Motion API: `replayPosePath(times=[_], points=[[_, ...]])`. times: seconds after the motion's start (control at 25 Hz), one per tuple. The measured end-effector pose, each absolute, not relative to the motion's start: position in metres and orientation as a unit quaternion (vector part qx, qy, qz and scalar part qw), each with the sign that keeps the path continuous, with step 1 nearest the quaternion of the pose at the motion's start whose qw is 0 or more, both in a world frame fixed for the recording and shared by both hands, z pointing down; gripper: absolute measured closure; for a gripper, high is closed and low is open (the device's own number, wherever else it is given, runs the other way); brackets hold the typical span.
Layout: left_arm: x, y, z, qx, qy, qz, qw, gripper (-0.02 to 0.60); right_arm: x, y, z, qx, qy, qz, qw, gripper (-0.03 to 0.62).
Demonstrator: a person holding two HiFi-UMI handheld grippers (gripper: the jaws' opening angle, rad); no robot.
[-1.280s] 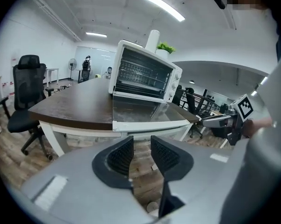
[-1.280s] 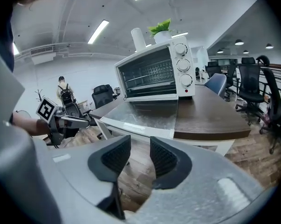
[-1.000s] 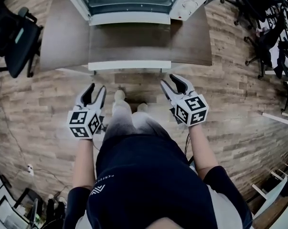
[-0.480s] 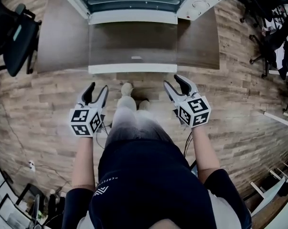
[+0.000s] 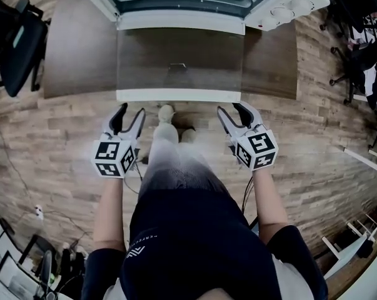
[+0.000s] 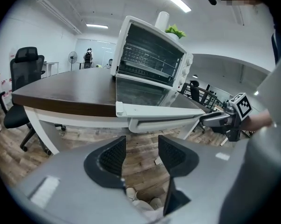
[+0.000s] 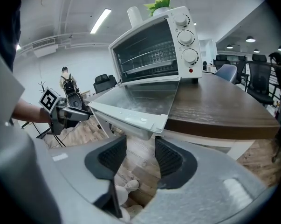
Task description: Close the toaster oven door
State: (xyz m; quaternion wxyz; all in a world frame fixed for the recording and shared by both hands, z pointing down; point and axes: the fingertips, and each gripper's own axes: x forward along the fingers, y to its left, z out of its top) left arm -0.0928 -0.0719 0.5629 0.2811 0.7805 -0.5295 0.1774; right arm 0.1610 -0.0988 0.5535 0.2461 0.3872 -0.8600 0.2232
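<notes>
Near the bench (image 5: 75,55), left gripper (image 5: 130,111) and right gripper (image 5: 233,110) are held ready, jaws apart, empty; the toaster oven door (image 5: 179,67) must be lifted.

Clear air in front of the dropped door, with the table boxing in its sides.
The door (image 5: 179,67) lies flat and reaches out over the front edge of the table (image 5: 75,49). Its lip is just ahead of the left gripper (image 5: 129,111) and right gripper (image 5: 232,109), whose jaws stand apart with nothing between them. Under the lip is bare floor (image 5: 63,142), so the way up from below looks free, though the handle (image 6: 163,123) may crowd it. The person's legs (image 5: 169,149) fill the gap between the grippers. A chair (image 5: 16,39) stands well off to the left.
</notes>
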Motion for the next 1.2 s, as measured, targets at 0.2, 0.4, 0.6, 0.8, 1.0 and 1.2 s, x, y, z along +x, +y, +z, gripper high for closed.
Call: replayPosePath(times=[0.2, 0.4, 0.6, 0.8, 1.0, 1.2], points=[[-0.090, -0.082, 0.565, 0.786, -0.526, 0.173, 0.275, 0.342, 0.157, -0.106, 0.558, 0.385, -0.863, 0.218, 0.245, 0.403], [-0.089, -0.091, 0.564, 0.791, -0.525, 0.169, 0.266, 0.339, 0.151, -0.113, 0.559, 0.381, -0.868, 0.213, 0.237, 0.404], [-0.090, -0.097, 0.562, 0.793, -0.527, 0.163, 0.260, 0.339, 0.151, -0.117, 0.560, 0.387, -0.865, 0.210, 0.238, 0.405], [-0.089, -0.103, 0.559, 0.797, -0.526, 0.157, 0.252, 0.345, 0.148, -0.120, 0.562, 0.388, -0.864, 0.215, 0.239, 0.419], [-0.087, -0.104, 0.555, 0.798, -0.528, 0.146, 0.251, 0.350, 0.150, -0.119, 0.559, 0.390, -0.863, 0.211, 0.243, 0.440], [-0.088, -0.103, 0.549, 0.798, -0.530, 0.135, 0.254, 0.351, 0.150, -0.118, 0.553, 0.386, -0.866, 0.211, 0.239, 0.439]])
